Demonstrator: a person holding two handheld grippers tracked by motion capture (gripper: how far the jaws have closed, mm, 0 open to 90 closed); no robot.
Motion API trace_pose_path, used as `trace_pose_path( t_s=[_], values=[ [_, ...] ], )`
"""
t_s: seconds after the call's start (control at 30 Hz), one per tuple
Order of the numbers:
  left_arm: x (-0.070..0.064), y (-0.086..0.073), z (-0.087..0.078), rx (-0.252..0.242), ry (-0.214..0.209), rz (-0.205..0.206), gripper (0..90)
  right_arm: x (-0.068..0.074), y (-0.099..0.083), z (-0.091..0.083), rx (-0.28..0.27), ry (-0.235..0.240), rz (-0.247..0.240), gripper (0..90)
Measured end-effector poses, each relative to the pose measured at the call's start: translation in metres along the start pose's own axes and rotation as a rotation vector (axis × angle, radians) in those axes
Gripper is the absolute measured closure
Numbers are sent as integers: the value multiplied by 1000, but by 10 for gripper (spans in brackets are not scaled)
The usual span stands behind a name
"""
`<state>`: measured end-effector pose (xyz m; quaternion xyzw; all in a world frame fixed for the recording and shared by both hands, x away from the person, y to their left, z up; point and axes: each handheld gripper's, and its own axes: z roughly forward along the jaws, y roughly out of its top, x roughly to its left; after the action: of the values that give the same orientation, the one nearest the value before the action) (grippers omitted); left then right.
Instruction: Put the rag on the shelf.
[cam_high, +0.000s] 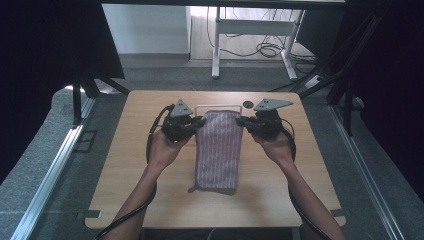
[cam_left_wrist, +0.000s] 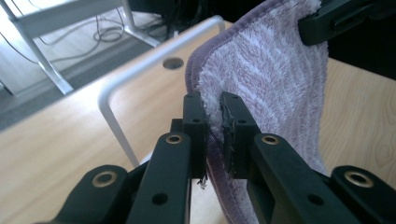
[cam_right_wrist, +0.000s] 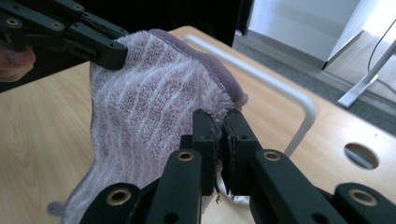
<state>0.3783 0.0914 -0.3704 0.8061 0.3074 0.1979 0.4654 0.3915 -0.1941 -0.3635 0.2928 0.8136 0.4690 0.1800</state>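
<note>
Over the far half of the table (cam_high: 125, 165) we've got the striped towel (cam_high: 218, 150) pinched at both top corners, left gripper (cam_high: 198, 121) and right gripper (cam_high: 240, 121) clamped tight. Looks like we're about to drape it over the white rack (cam_high: 218, 106), so an even lift next.

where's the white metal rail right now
In the high view the white rail stands at the table's far edge, centre, just behind the striped towel held between the left gripper and right gripper.
</note>
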Motion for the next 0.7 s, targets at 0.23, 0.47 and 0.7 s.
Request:
trace_pose_path(
  t_s=[0.23, 0.47, 0.7],
  values=[
    [8, 26, -9, -13, 27, 35, 813, -4, 24, -6, -29, -26, -24, 854],
    [20, 52, -8, -19, 62, 54, 811, -14, 49, -8, -56, -74, -49, 855],
    [31, 67, -7, -39, 67, 35, 810, -23, 74, -10, -79, -109, -71, 853]
  ],
)
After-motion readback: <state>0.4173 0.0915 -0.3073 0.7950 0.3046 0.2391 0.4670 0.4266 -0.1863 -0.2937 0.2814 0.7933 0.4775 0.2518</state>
